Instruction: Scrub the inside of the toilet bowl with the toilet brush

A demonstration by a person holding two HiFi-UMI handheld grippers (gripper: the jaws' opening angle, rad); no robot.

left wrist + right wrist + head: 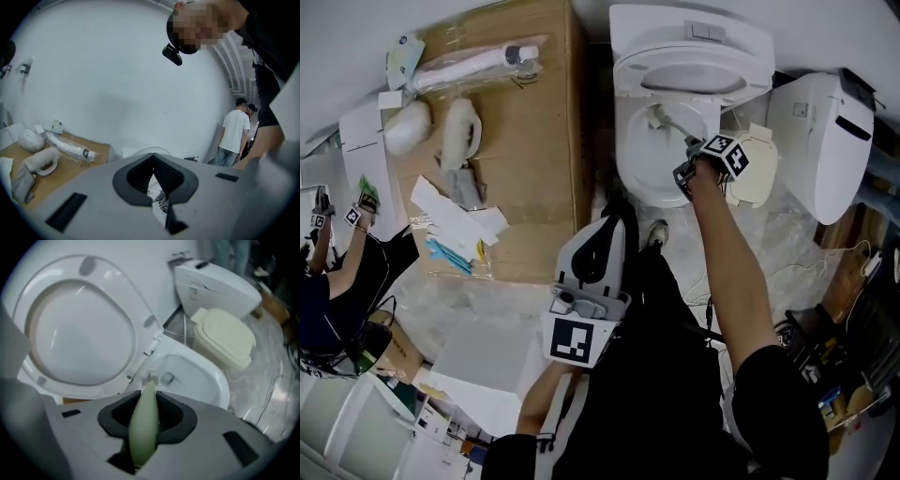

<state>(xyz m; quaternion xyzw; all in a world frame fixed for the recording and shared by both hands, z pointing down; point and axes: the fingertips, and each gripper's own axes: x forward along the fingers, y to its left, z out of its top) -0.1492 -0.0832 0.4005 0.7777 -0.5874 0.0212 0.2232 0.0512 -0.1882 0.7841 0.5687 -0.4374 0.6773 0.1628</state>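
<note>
The toilet brush (143, 430) is clamped in the right gripper (145, 414). Its pale green handle runs up between the two dark pads, which press on it from both sides. The bristle head at the far end sits down inside the toilet bowl (220, 380). In the head view the brush (668, 123) slants from the right gripper (689, 172), which is held over the right side of the bowl (628, 164), towards the back of the bowl. Whether the bristles touch the porcelain cannot be told. The seat and lid (79, 329) stand raised behind the bowl.

The left gripper (607, 225) is held close to the person's body, short of the toilet and well apart from the brush. In its own view its jaws meet at the tips with nothing between them (153, 159).

A cardboard box (539, 141) stands just left of the toilet with wrapped things lying on top. A second toilet (825, 131) stands to the right, and a cream lid (757, 178) lies between the two.
</note>
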